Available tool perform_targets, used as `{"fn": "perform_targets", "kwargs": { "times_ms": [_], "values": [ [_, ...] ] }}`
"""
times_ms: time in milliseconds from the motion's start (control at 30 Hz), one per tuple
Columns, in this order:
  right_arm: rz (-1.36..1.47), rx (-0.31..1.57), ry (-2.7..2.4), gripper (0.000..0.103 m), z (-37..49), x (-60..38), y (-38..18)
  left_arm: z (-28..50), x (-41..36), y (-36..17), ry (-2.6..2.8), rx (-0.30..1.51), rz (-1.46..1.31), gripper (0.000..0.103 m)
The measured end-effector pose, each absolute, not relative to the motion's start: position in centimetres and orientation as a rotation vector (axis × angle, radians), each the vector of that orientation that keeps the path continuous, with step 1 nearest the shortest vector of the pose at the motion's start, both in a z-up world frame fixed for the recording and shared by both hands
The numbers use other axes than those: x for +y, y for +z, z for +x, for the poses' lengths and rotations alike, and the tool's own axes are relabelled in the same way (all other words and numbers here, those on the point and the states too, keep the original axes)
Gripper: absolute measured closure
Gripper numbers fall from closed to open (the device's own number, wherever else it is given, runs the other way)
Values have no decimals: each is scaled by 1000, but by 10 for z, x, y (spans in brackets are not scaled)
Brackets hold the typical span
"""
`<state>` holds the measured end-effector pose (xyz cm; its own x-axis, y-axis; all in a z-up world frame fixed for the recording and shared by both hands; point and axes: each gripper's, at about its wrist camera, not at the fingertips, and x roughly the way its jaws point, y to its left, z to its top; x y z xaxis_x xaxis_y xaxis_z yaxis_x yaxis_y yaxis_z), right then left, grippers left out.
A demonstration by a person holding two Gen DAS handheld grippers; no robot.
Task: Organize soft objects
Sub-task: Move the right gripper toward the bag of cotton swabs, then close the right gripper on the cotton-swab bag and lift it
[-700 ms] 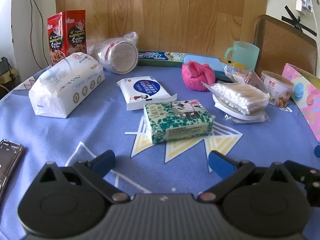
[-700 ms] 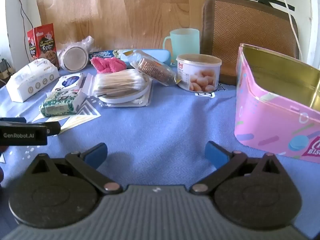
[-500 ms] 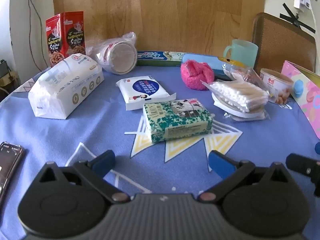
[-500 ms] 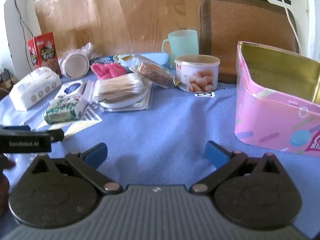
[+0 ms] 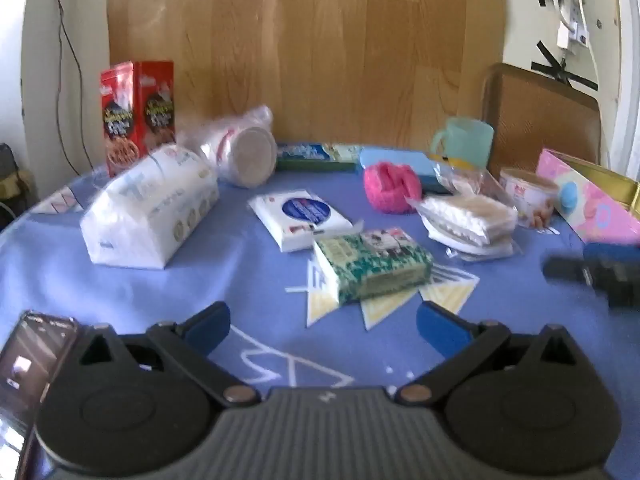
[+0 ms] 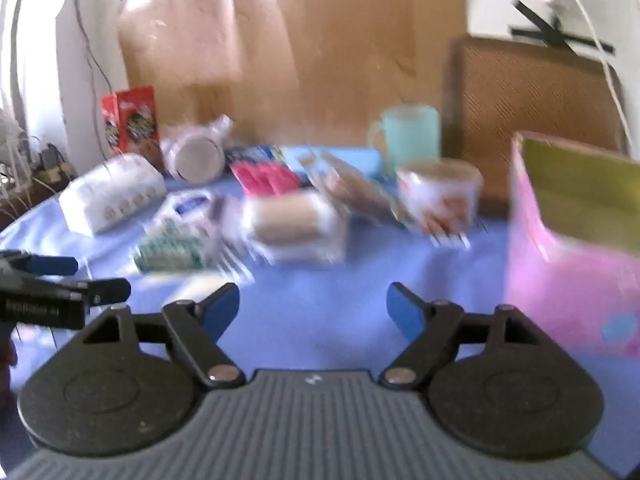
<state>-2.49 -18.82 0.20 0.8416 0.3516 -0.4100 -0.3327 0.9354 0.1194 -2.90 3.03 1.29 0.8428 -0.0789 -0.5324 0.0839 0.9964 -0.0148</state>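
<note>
Both grippers hover over the blue-clothed tabletop (image 5: 248, 280) with their blue-tipped jaws spread wide and nothing between them: the left gripper (image 5: 323, 324) faces a green patterned tissue pack (image 5: 372, 266), and the right gripper (image 6: 313, 312) points at bare cloth. Just behind the green pack lies a white wet-wipe packet with a blue round label (image 5: 302, 216), a large white tissue bag (image 5: 152, 210) sits further left, and a pink fluffy ball (image 5: 390, 187) rests near a bag of cotton swabs (image 5: 468, 220). A pink open tin box (image 6: 576, 248) stands at the right, blurred in the right wrist view.

A home: a counter (image 5: 248, 280) with a blue cloth holds tissues (image 5: 152, 212), a mug (image 5: 466, 140) and snacks (image 5: 138, 108); a chair (image 5: 540, 116) stands behind.
</note>
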Motion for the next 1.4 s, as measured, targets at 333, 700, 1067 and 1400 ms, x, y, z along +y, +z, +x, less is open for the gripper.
{"fn": "perform_targets", "kwargs": {
  "times_ms": [333,700,1067,1400],
  "values": [
    [-67,514,411,30,50,-151,-3,-22,59,6,-114,601,-182,0],
    [-59,566,516,47,-55,-204,-15,-22,48,12,-256,601,-187,2],
    [-231,517,541,54,13,-157,-15,15,22,14,-368,695,-327,17],
    [-155,538,556,81,-60,-198,-22,-18,-17,4,-590,771,-271,26]
  ]
}}
